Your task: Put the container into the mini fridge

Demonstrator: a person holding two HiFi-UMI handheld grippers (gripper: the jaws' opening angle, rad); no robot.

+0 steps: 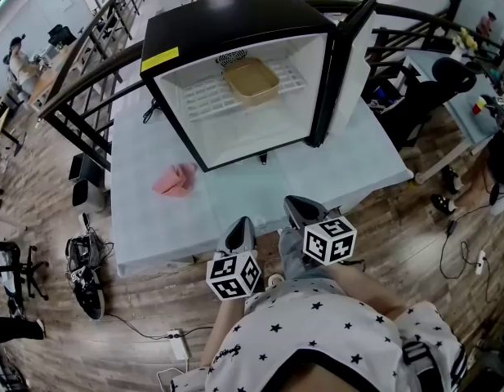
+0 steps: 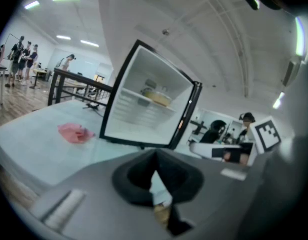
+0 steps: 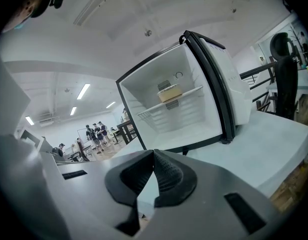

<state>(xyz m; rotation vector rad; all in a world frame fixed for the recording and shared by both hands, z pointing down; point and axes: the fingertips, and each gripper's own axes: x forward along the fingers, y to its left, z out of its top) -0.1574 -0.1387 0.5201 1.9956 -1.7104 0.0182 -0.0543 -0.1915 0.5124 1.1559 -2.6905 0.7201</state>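
The black mini fridge (image 1: 235,23) stands on the pale table (image 1: 153,227) with its door (image 1: 350,64) swung open to the right. A tan container (image 1: 251,81) sits on the wire shelf inside, and it also shows as the tan container (image 2: 156,98) in the left gripper view and the tan container (image 3: 169,92) in the right gripper view. My left gripper (image 1: 241,223) and right gripper (image 1: 294,205) hover side by side at the table's near edge, well short of the fridge. Both point at it. The left gripper (image 2: 154,155) and right gripper (image 3: 154,153) have tips together, with nothing held.
A crumpled pink cloth (image 1: 176,180) lies on the table left of the fridge's front. A dark railing (image 1: 88,72) runs behind the table on the left. Chairs (image 1: 431,88) stand to the right. Cables and gear (image 1: 84,268) lie on the wooden floor at the left.
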